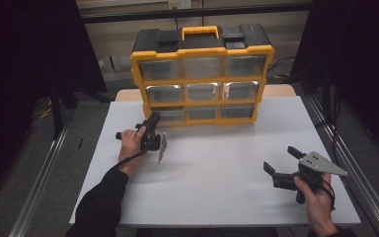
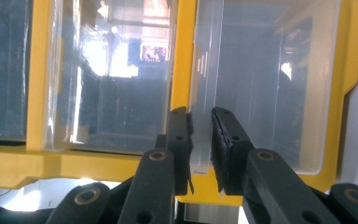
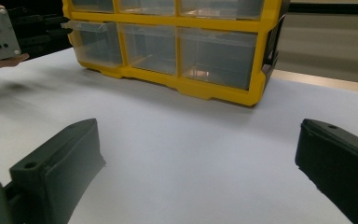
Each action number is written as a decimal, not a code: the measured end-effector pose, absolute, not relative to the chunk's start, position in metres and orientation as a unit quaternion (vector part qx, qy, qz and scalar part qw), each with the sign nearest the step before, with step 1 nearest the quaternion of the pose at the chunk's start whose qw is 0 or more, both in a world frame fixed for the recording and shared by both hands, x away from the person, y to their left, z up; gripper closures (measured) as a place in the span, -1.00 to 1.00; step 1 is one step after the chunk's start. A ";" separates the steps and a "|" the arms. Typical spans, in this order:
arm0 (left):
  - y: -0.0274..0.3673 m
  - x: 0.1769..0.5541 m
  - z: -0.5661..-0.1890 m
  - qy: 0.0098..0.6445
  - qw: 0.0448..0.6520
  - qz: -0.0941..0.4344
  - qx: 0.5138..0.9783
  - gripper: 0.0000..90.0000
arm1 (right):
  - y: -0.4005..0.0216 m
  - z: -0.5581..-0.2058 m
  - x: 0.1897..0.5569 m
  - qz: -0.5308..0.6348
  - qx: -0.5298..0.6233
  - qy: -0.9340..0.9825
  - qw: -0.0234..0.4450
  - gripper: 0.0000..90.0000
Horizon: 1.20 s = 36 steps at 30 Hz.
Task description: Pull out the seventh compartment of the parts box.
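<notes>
A yellow and black organizer (image 1: 201, 52) with clear drawers stands at the back of the white table (image 1: 217, 163). My left gripper (image 1: 153, 118) reaches its bottom-left drawer (image 1: 171, 115). In the left gripper view the left gripper (image 2: 200, 116) is shut on the clear handle lip (image 2: 204, 88) of that drawer (image 2: 265, 93). The right gripper view has the same drawer (image 3: 95, 43) standing slightly out from the frame, with the left gripper (image 3: 59, 27) at its front. My right gripper (image 1: 280, 158) rests low over the table at the front right, open and with nothing between its fingers (image 3: 56, 172).
The organizer's yellow frame (image 3: 214, 91) has three rows of drawers and a carry handle (image 1: 200, 32) on top. Metal rails (image 1: 343, 153) run along both sides of the table. White table surface lies between the two grippers.
</notes>
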<state>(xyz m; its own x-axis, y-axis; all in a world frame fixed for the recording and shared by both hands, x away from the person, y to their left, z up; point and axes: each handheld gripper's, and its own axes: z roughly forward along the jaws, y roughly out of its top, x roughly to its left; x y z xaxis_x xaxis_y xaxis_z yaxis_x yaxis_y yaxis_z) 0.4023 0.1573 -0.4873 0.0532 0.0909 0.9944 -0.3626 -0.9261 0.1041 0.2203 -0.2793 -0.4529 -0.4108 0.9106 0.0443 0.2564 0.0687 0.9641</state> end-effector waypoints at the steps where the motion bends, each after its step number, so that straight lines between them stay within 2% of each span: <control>1: 0.157 0.401 -0.484 -0.105 0.147 0.679 0.711 0.75 | -0.279 -0.453 0.220 0.520 0.442 0.660 0.313 -1.00; 5: 0.157 0.401 -0.486 -0.103 0.163 0.679 0.708 0.75 | -0.279 -0.453 0.220 0.520 0.441 0.661 0.314 -1.00; 6: 0.158 0.400 -0.484 -0.106 0.147 0.677 0.713 0.75 | -0.279 -0.453 0.220 0.520 0.442 0.660 0.315 -1.00; 16: 0.159 0.394 -0.484 -0.108 0.143 0.677 0.714 0.75 | -0.279 -0.453 0.220 0.520 0.442 0.661 0.312 -1.00; 23: 0.161 0.390 -0.487 -0.100 0.171 0.684 0.703 0.75 | -0.279 -0.453 0.220 0.520 0.442 0.659 0.314 -1.00; 24: 0.161 0.387 -0.483 -0.114 0.144 0.682 0.708 0.75 | -0.279 -0.453 0.220 0.520 0.442 0.660 0.314 -1.00; 36: 0.161 0.382 -0.483 -0.126 0.145 0.679 0.709 0.76 | -0.279 -0.453 0.220 0.520 0.441 0.660 0.314 -1.00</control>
